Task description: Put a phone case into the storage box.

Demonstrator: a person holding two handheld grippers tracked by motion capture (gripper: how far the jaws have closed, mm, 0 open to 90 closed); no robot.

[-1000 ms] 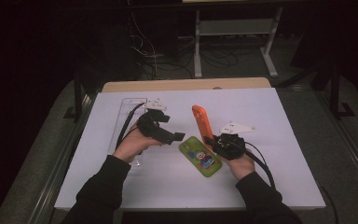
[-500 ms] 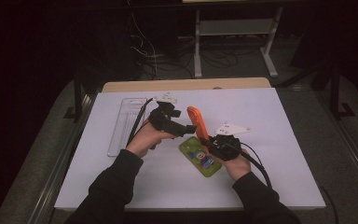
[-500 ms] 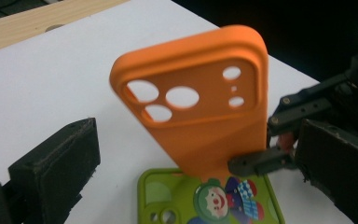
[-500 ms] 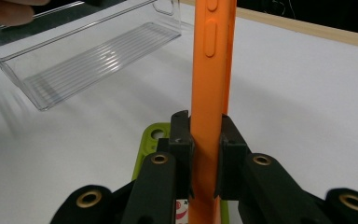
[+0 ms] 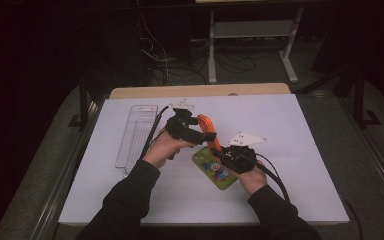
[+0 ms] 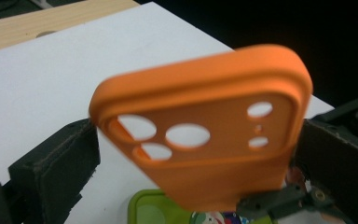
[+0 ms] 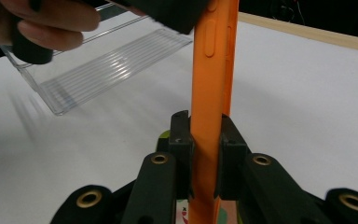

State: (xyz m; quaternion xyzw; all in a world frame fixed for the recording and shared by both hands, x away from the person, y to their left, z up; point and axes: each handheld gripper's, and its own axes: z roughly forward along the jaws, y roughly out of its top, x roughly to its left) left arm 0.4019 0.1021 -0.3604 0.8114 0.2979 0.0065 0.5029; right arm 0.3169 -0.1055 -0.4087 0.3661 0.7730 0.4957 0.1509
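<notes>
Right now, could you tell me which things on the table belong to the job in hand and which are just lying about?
In the job:
- orange phone case, upright, clamped low down by the right gripper
- left gripper, its jaws standing either side of the case's upper end
- green phone, lying flat on the table beneath the case

Lying about:
- clear plastic tray, to the left
- white table cover

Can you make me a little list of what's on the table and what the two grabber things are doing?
held thing: orange phone case, standing upright
right gripper: shut on the case's lower end
left gripper: fingers either side of the case's top end, looks open
under the case: green phone with cartoon picture, lying flat
farther left: clear plastic tray
surface: white table cover
</notes>
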